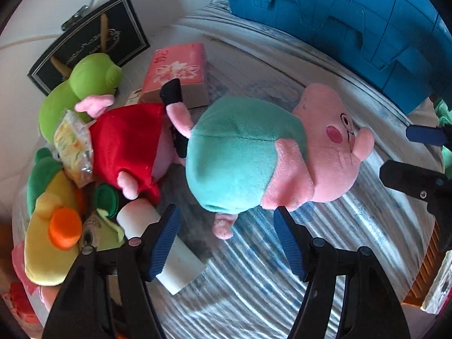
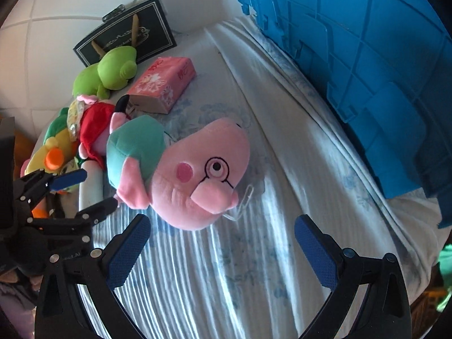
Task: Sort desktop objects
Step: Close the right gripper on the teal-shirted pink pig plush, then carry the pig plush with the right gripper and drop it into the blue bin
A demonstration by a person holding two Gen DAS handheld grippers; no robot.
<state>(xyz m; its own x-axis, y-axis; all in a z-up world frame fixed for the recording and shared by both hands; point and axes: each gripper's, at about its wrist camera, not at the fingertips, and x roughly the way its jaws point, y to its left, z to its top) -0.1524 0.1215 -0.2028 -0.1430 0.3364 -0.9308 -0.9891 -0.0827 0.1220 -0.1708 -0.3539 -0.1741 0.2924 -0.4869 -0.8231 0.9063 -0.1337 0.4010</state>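
White ribbed cloth (image 2: 254, 268) over surface; pale tiled wall (image 2: 70, 5) behind.

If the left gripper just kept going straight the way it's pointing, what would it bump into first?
Most likely the pig plush in the teal shirt, lying just beyond the open left gripper; depth is hard to judge.

A pig plush (image 2: 180, 166) lies on the cloth-covered bench (image 2: 254, 254), near its middle. Left of it other plush toys (image 1: 70, 169) are heaped together, a second pig plush (image 1: 127, 147) touching the first one's feet. Behind the heap a tissue pack (image 2: 163, 84) lies flat, and behind that a framed board (image 2: 127, 36) leans on the wall. A crate (image 2: 367, 70) stands at the right.
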